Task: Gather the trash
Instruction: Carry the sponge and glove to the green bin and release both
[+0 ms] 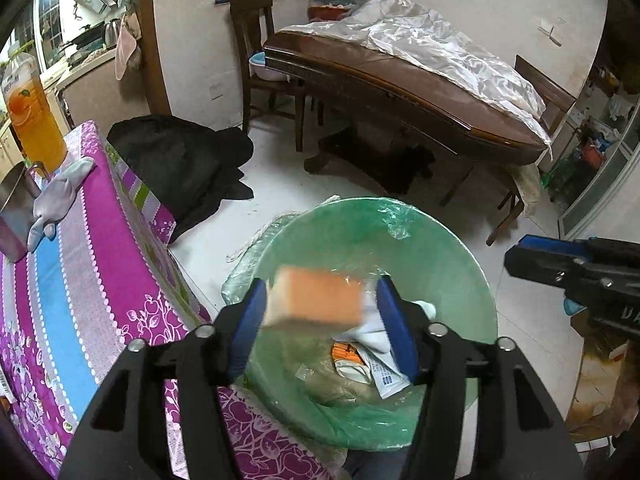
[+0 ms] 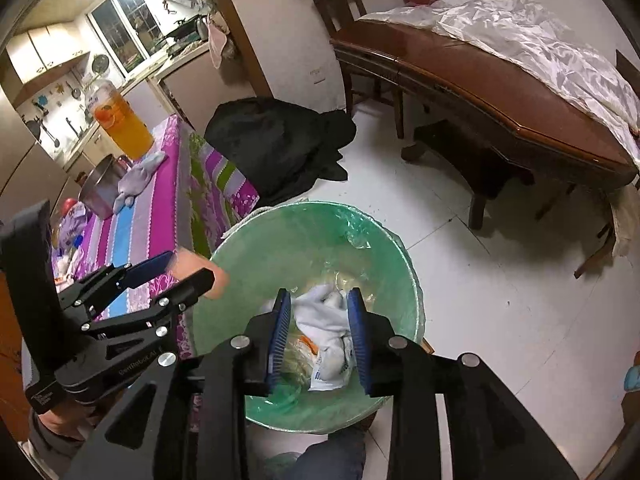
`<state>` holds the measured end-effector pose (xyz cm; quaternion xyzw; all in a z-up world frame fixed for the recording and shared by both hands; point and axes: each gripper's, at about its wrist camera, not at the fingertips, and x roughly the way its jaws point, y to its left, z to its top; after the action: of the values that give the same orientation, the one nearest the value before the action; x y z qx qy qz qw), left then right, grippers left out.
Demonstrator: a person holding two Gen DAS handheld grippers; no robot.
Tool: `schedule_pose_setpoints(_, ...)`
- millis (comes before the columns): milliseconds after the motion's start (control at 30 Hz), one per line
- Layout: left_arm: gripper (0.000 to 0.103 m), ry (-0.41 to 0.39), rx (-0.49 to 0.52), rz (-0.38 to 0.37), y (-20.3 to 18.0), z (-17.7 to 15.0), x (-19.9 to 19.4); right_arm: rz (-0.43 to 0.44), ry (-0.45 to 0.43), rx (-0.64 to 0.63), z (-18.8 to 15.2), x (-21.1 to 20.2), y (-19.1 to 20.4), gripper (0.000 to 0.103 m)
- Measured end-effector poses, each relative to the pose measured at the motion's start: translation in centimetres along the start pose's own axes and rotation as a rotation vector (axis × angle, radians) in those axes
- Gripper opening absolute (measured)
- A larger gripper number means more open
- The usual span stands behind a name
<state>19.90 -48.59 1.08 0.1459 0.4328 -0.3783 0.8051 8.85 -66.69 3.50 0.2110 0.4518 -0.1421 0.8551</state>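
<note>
A blurred orange sponge (image 1: pixel 318 294), long axis crosswise, sits between the left hand-held gripper (image 1: pixel 320 328)'s spread fingers, seemingly loose, above the green-lined trash bin (image 1: pixel 452 248). The right hand-held gripper (image 2: pixel 320 338) hangs open over white wrappers (image 2: pixel 328 320) inside. The striped desk (image 1: pixel 96 240) stands just beside.

right tongs (image 2: pixel 319 334) gape over lined bin (image 2: pixel 256 248).

Both wrist views look steeply down, close above (and sharing) the bin (image 1: pixel 460 248).
</note>
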Motion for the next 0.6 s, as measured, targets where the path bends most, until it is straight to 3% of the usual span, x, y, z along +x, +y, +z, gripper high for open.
schedule_pose_setpoints(100,0.066,0.011,0.002,-0.002,0.1,-0.2,0.3,-0.002,0.001,0.01,-0.1,0.1,-0.2,0.031)
schedule_pose_setpoints(367,0.066,0.009,0.001,-0.006,0.3,-0.7,0.2,0.003,-0.006,0.009,-0.2,-0.1,-0.3,0.032)
schedule_pose_setpoints(467,0.066,-0.001,0.008,-0.008,0.6,-1.2,-0.4,0.009,-0.068,-0.033,-0.6,-1.4,0.9,0.035)
schedule_pose_setpoints(567,0.066,-0.021,0.009,-0.005,2.0,-2.2,-1.6,-0.004,-0.193,-0.146,-2.1,-3.8,4.2,0.05)
schedule_pose_setpoints(600,0.066,-0.034,0.01,0.007,2.8,-2.8,-2.3,-0.005,-0.236,-0.181,-2.7,-4.5,5.3,0.06)
